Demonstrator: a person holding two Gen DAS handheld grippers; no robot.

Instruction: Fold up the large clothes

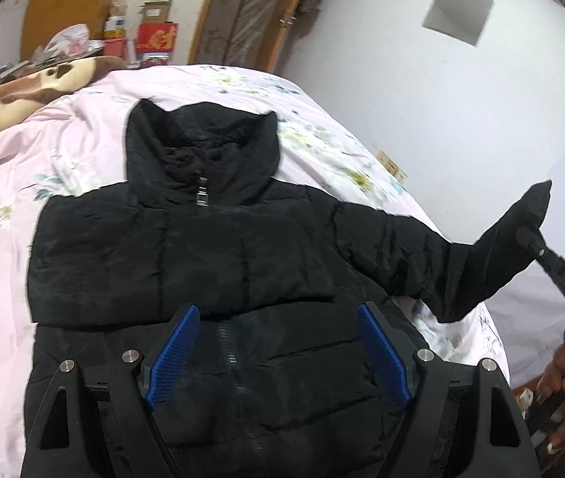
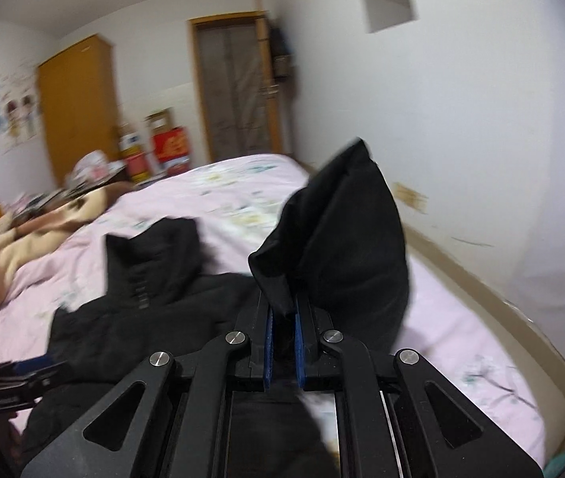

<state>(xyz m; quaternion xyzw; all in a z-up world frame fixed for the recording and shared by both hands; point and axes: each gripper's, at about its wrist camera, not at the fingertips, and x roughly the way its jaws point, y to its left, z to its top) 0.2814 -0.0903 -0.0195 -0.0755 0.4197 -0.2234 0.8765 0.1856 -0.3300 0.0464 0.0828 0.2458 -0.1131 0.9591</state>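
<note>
One black jacket (image 1: 187, 263) on one bed (image 1: 83, 127), right gripper (image 2: 282, 314) jaws pinching its sleeve (image 2: 346, 231), left gripper (image 1: 274, 314) jaws spread.

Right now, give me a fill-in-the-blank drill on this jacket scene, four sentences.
1. The black padded jacket lies on a ____ floral bedsheet.
2. The right hand-held gripper is shut on the jacket's ____.
3. The left hand-held gripper hovers with its jaws ____.
4. The left gripper's pads are coloured ____.

Missing words: pink; sleeve; open; blue
</note>
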